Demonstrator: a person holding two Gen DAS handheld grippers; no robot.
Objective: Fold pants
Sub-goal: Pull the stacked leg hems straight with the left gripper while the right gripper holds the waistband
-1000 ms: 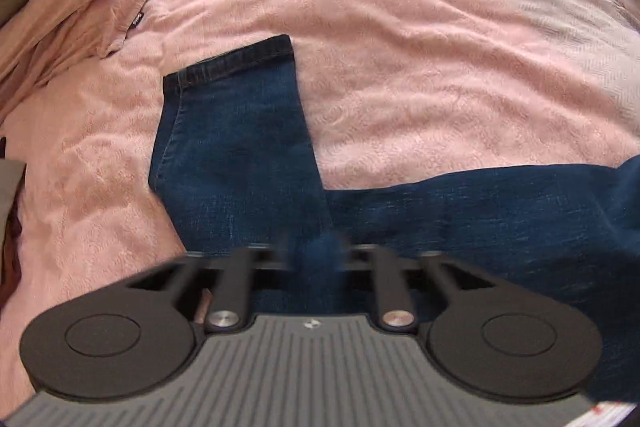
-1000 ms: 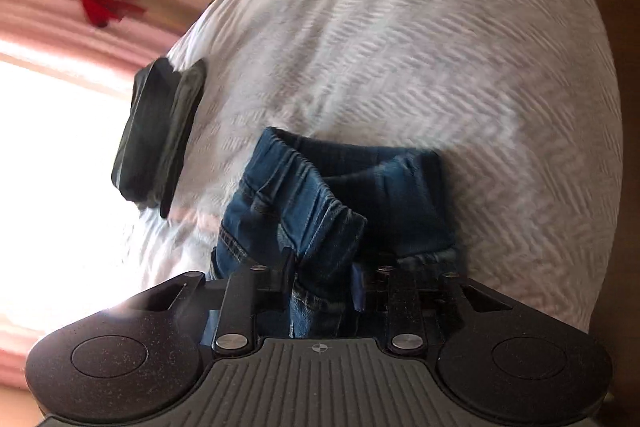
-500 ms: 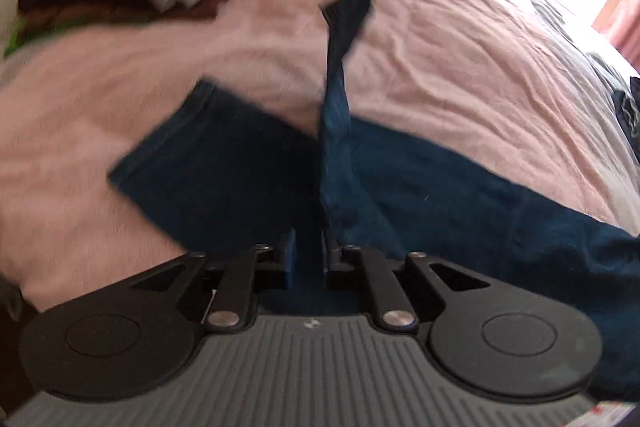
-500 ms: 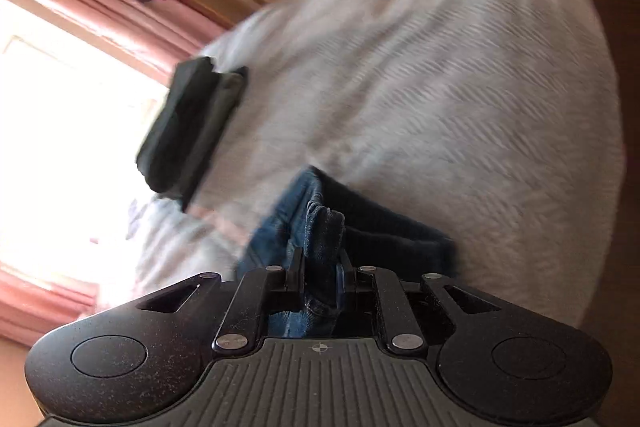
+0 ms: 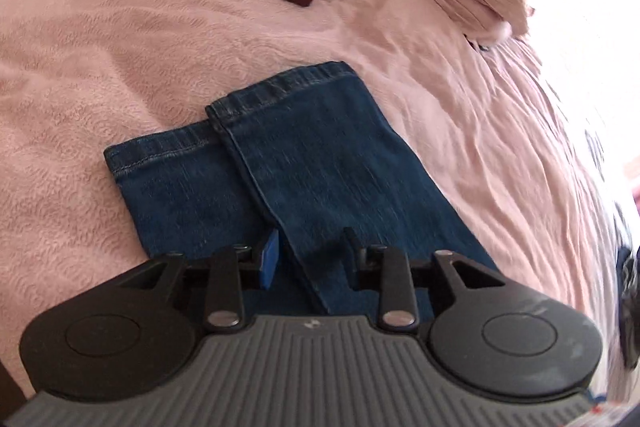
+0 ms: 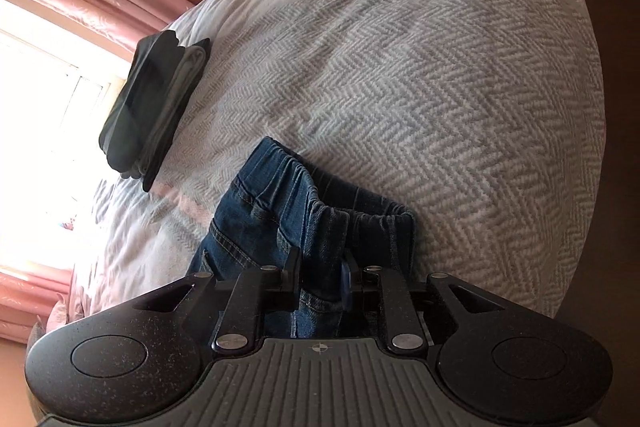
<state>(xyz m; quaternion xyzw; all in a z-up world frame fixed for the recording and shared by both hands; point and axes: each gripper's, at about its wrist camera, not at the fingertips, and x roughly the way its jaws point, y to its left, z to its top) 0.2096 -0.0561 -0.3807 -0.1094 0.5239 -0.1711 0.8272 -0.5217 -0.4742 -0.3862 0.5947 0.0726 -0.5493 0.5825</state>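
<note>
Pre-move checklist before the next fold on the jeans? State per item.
1. Left tongs released from the jeans: ok, jaws apart.
2. Leg hems aligned: not ok, upper leg offset, lower hem sticks out.
3. Legs lying flat on the pink cover: ok.
4. Right tongs clear of the waistband: cannot tell, jaws apart with denim between.
5. Waistband flat: not ok, bunched.
6. Folded dark stack clear of the jeans: ok.
</note>
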